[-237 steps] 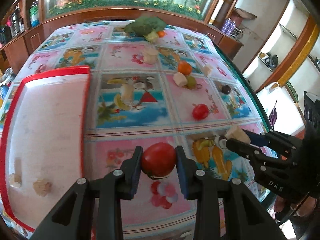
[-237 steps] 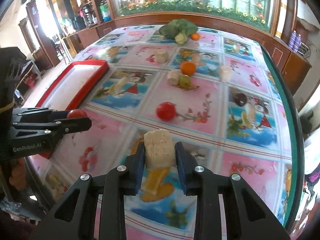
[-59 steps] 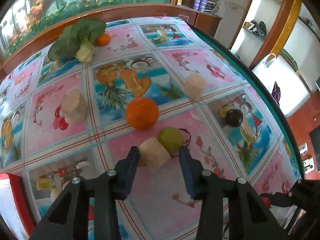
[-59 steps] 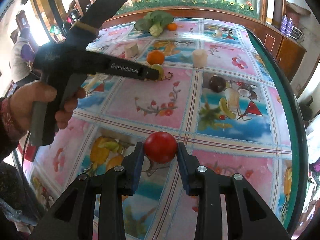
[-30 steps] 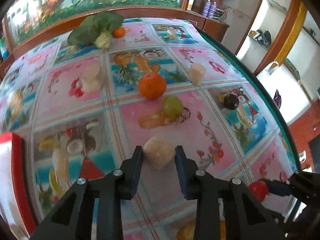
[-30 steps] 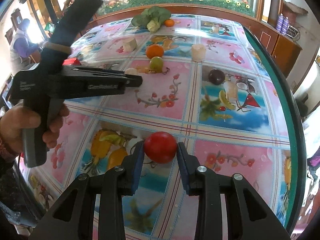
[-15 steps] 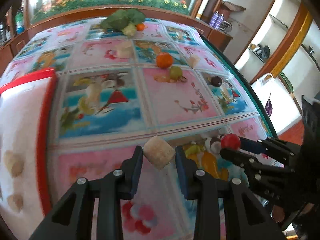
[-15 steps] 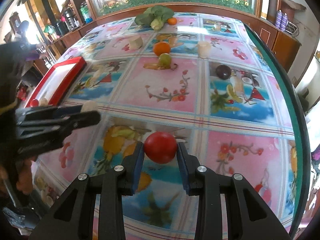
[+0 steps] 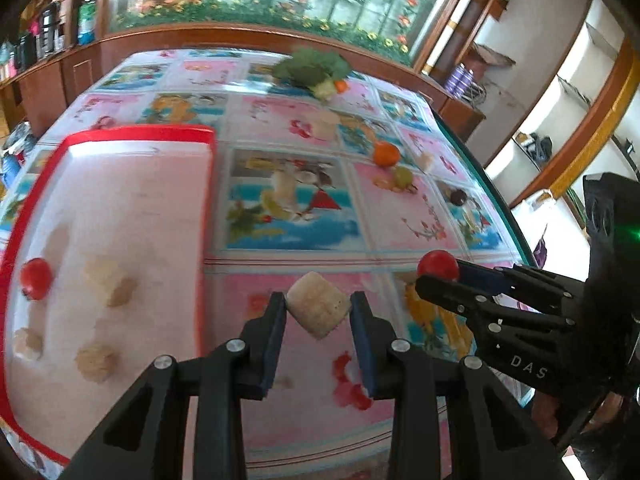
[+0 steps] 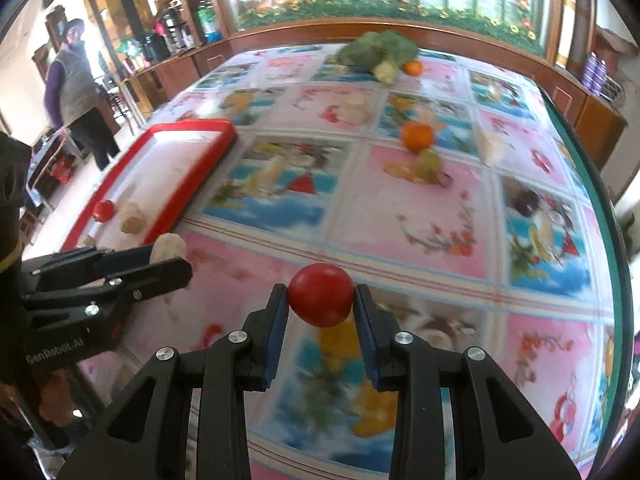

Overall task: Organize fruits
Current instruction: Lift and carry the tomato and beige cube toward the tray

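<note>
So right now I'm carrying two pieces at once, mid-air, heading for the red tray (image 9: 140, 134). My left gripper (image 9: 318, 312) is clamping a pale beige chunk (image 9: 318, 308) cornerwise between its pads, and my right gripper (image 10: 320, 304) is squeezing a red tomato (image 10: 321, 294) dead centre. Both are hanging above the fruit-print tablecloth (image 9: 400, 216), not touching it.

The tray is sitting off to my left, and it's already holding another small tomato (image 9: 35, 278) plus several beige chunks, so I'm reading this as the drop-off leg of the sort. The beige chunk I'm holding is just beside the tray's near right rim, so the left hand is going to get there first. I'm thinking it needs to swing left over the rim, come down low over a bare patch, then let go, ideally next to the other beige bits. The tomato has further to go and it's round, so I'm planning to set it down gently or it might roll.

Out on the cloth I'm still seeing an orange (image 10: 417, 136), a green fruit (image 10: 429, 160), a dark one (image 10: 527, 202) and a leafy vegetable (image 10: 376, 54) waiting.
</note>
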`<state>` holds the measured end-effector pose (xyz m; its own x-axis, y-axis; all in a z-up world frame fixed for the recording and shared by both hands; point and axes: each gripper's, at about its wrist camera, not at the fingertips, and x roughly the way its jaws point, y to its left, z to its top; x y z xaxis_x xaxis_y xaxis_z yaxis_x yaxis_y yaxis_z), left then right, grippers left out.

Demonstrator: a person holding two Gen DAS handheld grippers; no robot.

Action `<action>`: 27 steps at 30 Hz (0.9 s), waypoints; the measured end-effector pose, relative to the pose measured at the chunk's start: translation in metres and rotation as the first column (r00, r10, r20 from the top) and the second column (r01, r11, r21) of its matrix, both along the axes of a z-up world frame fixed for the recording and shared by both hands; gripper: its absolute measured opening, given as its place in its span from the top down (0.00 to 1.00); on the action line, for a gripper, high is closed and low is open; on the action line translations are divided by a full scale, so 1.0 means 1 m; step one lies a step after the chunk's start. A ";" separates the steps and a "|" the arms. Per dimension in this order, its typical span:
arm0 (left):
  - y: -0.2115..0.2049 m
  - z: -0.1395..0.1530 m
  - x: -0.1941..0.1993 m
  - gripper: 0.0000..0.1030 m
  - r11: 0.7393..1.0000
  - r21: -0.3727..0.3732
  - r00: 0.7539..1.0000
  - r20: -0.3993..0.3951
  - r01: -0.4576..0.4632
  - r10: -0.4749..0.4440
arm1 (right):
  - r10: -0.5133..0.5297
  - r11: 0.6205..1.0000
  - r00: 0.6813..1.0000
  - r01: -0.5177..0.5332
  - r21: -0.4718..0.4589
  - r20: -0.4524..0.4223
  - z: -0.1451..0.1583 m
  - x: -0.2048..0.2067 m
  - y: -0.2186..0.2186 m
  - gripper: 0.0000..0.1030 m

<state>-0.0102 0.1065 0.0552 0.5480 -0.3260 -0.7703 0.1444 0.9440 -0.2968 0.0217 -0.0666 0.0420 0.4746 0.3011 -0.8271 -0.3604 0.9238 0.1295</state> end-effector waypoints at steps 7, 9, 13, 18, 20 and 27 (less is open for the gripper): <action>0.045 0.009 -0.004 0.66 0.997 -0.005 0.997 0.028 -0.076 0.077 | 0.071 0.997 0.997 -0.072 0.020 0.013 0.015 0.009 0.049 0.69; 0.059 0.011 -0.003 0.66 0.995 -0.002 0.994 0.032 -0.103 0.103 | 0.097 0.995 0.995 -0.097 0.028 0.014 0.018 0.011 0.064 0.69; 0.088 0.012 -0.002 0.66 0.987 0.012 0.987 0.041 -0.158 0.157 | 0.146 0.989 0.989 -0.146 0.029 0.017 0.021 0.016 0.096 0.69; 0.123 0.010 0.008 0.66 0.976 0.039 0.976 0.044 -0.216 0.214 | 0.188 0.981 0.982 -0.188 0.055 0.002 0.021 0.027 0.133 0.69; 0.135 0.008 0.015 0.66 0.971 0.053 0.972 0.040 -0.234 0.232 | 0.205 0.977 0.979 -0.204 0.060 -0.004 0.019 0.032 0.148 0.69; 0.168 -0.007 0.041 0.66 0.955 0.084 0.959 0.015 -0.285 0.285 | 0.241 0.969 0.970 -0.239 0.064 -0.034 0.001 0.048 0.191 0.69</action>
<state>0.0306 0.2741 0.0486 0.6106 -0.0901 -0.7868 -0.1334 0.9676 -0.2143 0.0696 0.1246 0.0434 0.3485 0.4508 -0.8218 -0.5638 0.8012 0.2005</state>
